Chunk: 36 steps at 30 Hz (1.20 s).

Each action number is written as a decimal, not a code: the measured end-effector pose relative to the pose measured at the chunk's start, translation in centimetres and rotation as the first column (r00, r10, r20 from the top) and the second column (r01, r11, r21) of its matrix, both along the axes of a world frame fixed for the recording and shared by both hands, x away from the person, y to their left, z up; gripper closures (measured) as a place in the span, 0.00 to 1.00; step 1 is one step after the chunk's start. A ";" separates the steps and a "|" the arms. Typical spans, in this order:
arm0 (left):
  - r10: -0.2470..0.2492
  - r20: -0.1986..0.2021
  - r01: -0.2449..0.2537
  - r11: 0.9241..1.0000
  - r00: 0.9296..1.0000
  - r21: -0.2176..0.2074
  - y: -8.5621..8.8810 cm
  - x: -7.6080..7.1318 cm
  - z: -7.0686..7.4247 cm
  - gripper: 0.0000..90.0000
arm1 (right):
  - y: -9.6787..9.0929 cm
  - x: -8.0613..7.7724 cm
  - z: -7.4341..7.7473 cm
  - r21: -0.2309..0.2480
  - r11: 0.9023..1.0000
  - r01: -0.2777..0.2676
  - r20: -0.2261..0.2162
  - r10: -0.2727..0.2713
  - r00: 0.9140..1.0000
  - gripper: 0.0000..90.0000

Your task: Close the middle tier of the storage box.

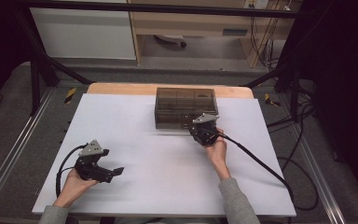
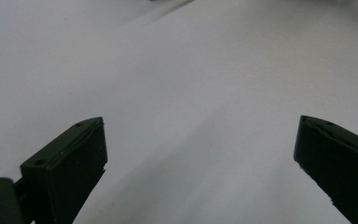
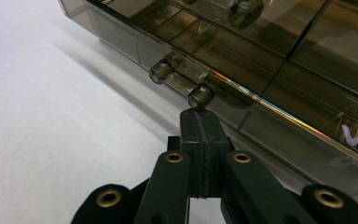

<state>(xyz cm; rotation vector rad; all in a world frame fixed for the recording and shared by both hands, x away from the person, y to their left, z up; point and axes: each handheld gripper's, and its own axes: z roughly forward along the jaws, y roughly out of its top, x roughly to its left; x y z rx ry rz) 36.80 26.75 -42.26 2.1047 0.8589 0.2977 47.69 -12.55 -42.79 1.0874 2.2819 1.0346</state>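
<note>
A smoky transparent drawer box stands at the back middle of the white table. My right gripper is at the box's front, lower right. In the right gripper view the right gripper is shut, pads pressed together with nothing between them. Its tips sit just under the right knob of a clear drawer handle on the box; whether they touch it I cannot tell. My left gripper rests low at the front left, far from the box. Its jaws are open over bare table, as the left gripper also shows.
A small purple thing lies inside a drawer to the right of the handle. A black cable trails from the right gripper off the table's right side. A wooden strip runs along the table's far edge.
</note>
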 end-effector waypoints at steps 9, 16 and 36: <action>-0.001 0.000 0.001 1.000 1.000 0.001 0.0 0.0 0.0 0.03 | 0.1 0.4 0.0 0.000 1.000 0.005 0.005 -0.005 1.000 1.00; 0.000 -0.001 0.000 1.000 1.000 0.000 0.0 0.0 0.0 0.03 | 0.1 0.8 0.0 -0.001 1.000 0.011 0.008 -0.011 1.000 1.00; 0.000 -0.002 0.000 1.000 1.000 -0.002 0.0 0.0 0.0 0.03 | 0.0 1.8 -0.1 -0.004 1.000 0.028 0.017 -0.028 0.999 1.00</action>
